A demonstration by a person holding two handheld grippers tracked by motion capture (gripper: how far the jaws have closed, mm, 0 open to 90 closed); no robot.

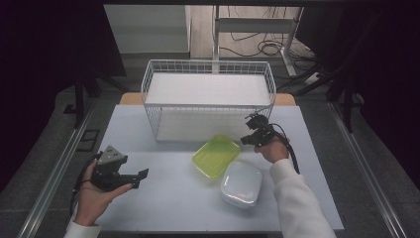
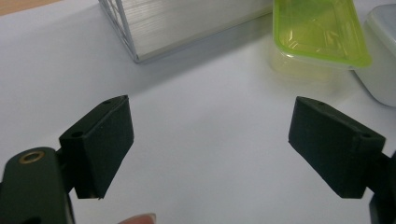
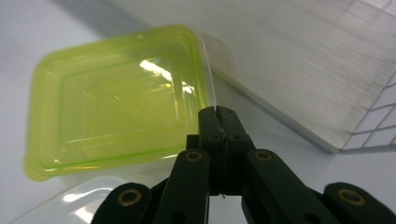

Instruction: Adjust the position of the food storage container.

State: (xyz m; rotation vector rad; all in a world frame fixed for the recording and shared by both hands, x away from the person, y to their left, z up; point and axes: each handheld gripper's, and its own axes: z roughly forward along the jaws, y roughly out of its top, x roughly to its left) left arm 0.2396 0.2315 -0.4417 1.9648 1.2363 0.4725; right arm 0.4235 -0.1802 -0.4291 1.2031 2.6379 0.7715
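Bare table (image 1: 163, 193) front-left; wire basket (image 1: 208, 99) behind, green container (image 1: 216, 155) and white container (image 1: 241, 182) right.

- A yellow-green container (image 1: 216, 155), translucent, shallow and rectangular with rounded corners, is seen on the white worktop (image 1: 163, 198), just in front of the wire basket (image 1: 208, 99). It is turned at an angle to the worktop's edge, and its ridged green face is shown uppermost in the right gripper view (image 3: 116, 100).
- In the left gripper view, the green part (image 2: 320, 30) is seen resting on a paler, clear base.
- A white container (image 1: 241, 183), similar in shape and glossy, is seen just beside the green one on its near right side. Their edges appear to touch or overlap slightly; which cannot be told.
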